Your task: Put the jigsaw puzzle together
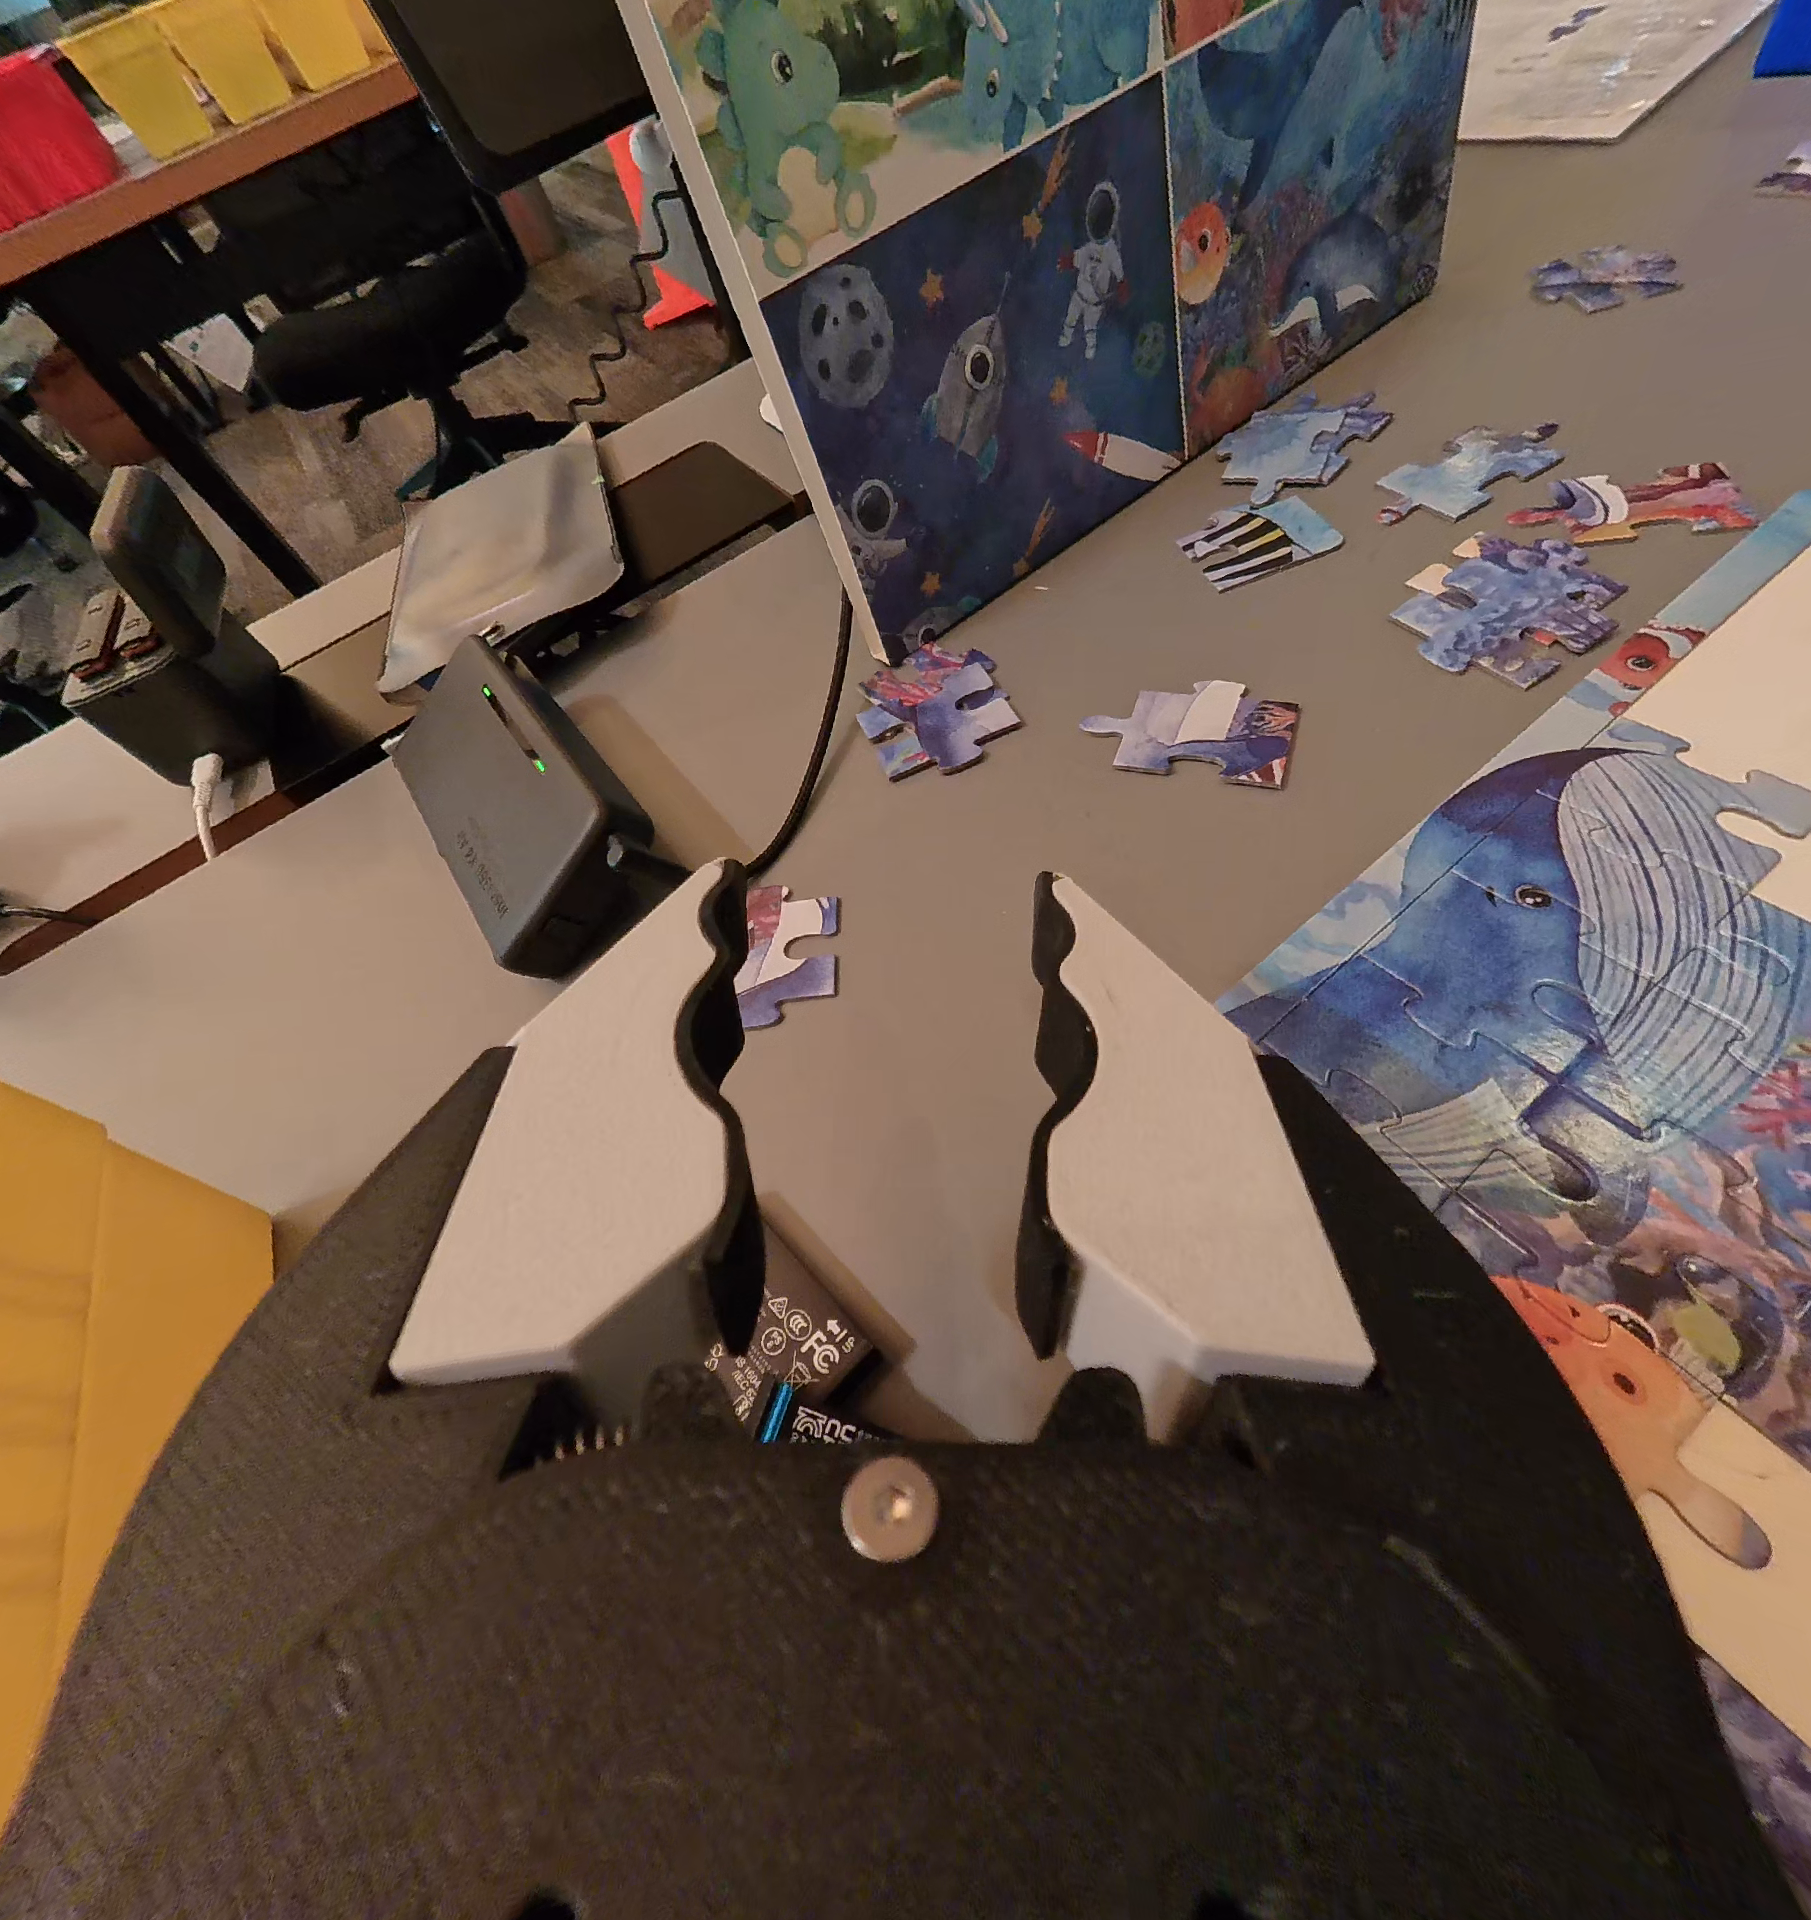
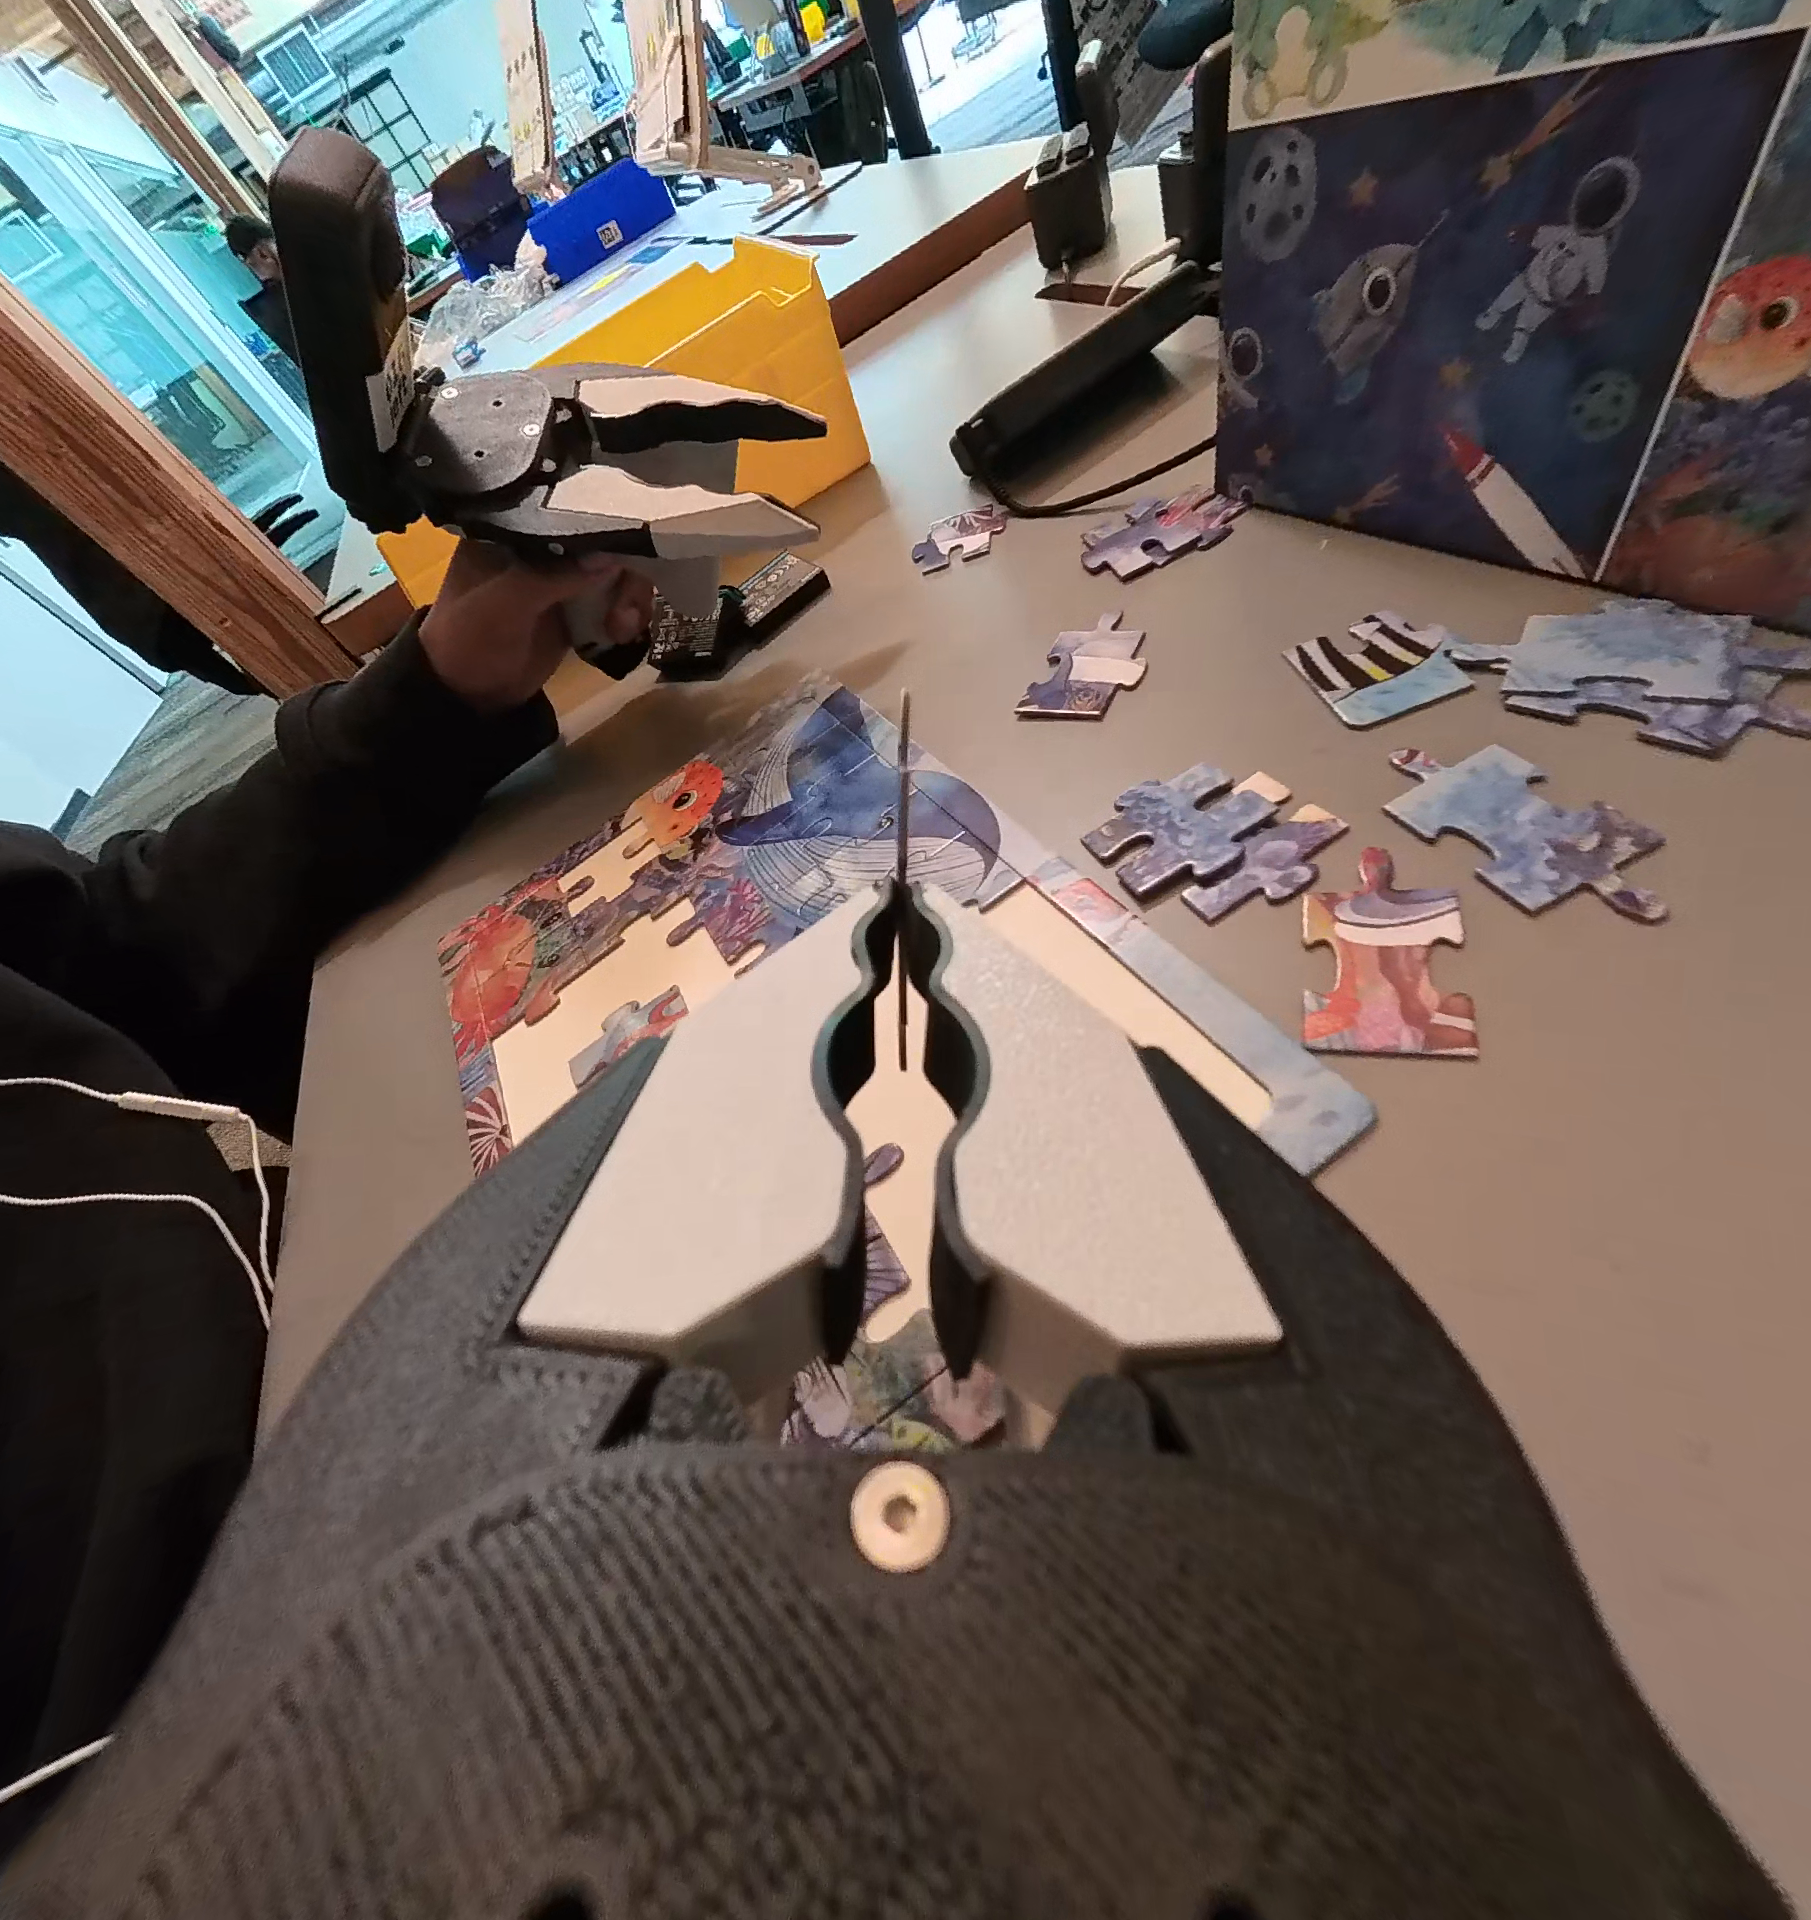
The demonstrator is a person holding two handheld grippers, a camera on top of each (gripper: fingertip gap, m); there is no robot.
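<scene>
grey fingers of the right gripper were seen pressed together on a thin puzzle piece, held edge-on and upright above the puzzle tray. the left gripper was held with its jaws well apart and nothing between them, raised over bare grey table; in the right wrist view it was seen gripped by a hand in a dark sleeve, off the tray's far-left side. the tray was partly filled: a blue whale and an orange fish were assembled, with a white gap left in the middle. loose pieces were scattered on the table beyond the tray, near an upright picture box. a yellow bin was noted behind the left gripper.
</scene>
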